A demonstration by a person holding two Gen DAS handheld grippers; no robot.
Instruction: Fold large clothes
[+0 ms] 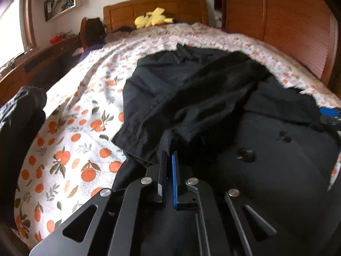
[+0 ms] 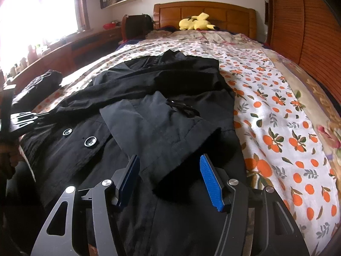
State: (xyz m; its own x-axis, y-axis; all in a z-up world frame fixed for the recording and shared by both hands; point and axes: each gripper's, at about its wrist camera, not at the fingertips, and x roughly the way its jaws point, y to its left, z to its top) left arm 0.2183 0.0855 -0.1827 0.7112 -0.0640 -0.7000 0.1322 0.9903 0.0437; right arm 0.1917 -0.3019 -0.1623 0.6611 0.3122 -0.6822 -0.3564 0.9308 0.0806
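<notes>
Left wrist view: my left gripper (image 1: pixel 169 155) has its fingers pressed together, pinching a fold of the black coat (image 1: pixel 191 89) between the pads. The coat lies spread across the orange-print bedspread (image 1: pixel 70 132), toward the bed's right edge.

Right wrist view: my right gripper (image 2: pixel 169 166) has its fingers well apart, the blue pads (image 2: pixel 210 179) straddling a folded sleeve cuff (image 2: pixel 170 132), clamping nothing.
</notes>
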